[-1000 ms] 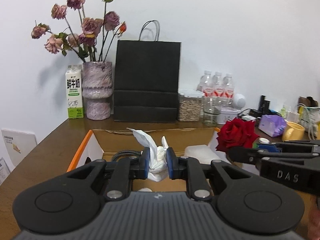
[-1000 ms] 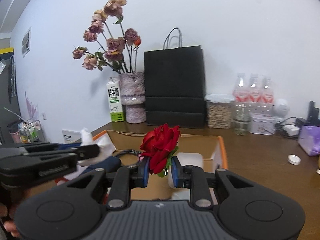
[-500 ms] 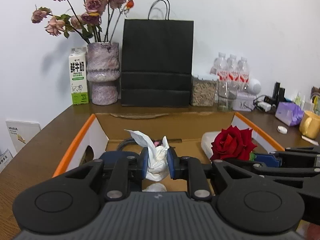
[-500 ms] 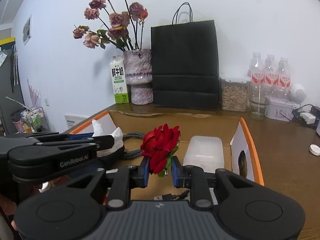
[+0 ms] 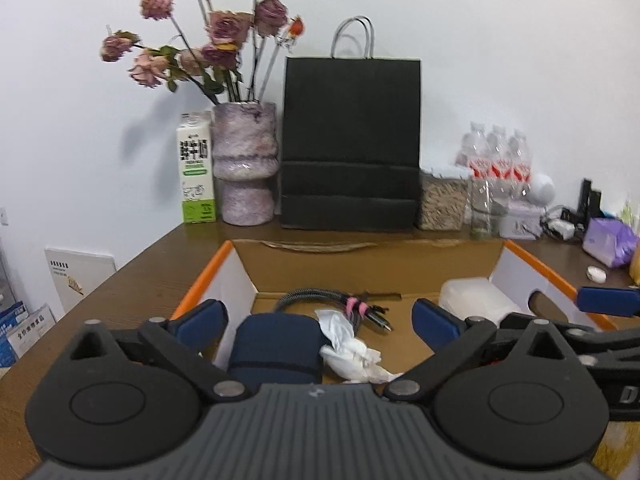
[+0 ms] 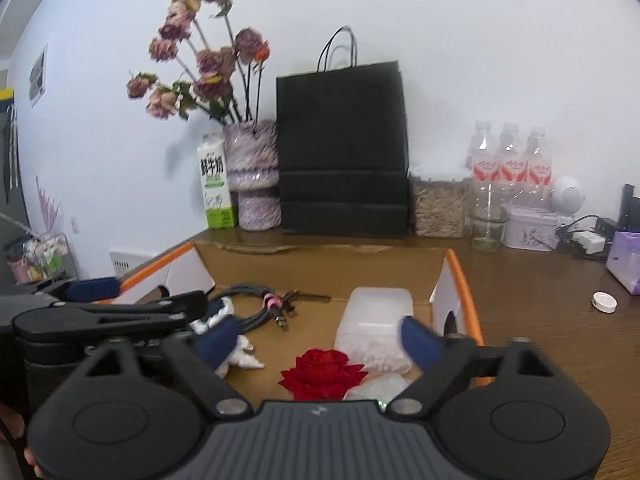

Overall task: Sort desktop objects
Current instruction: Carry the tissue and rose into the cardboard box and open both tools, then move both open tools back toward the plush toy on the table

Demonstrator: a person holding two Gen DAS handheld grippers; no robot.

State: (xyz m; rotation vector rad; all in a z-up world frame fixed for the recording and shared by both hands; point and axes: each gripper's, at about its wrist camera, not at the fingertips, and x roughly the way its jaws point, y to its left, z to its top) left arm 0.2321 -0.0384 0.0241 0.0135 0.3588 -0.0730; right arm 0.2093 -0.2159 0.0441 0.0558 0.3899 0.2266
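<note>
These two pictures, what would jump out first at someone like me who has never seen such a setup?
Probably the red rose, lying on the floor of the open cardboard box between the spread fingers of the right gripper. Next, the crumpled white tissue below the open left gripper, beside a dark blue pouch. Behind stand dried roses in a vase and a black paper bag.

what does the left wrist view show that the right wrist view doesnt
Only the left wrist view shows the navy pouch in the box and the white booklet off the table's left edge. Only the right wrist view shows the red rose lying on the box floor. Both show the cardboard box, crumpled tissue, coiled cable, white plastic container, black paper bag, and both open grippers: left gripper, right gripper.
</note>
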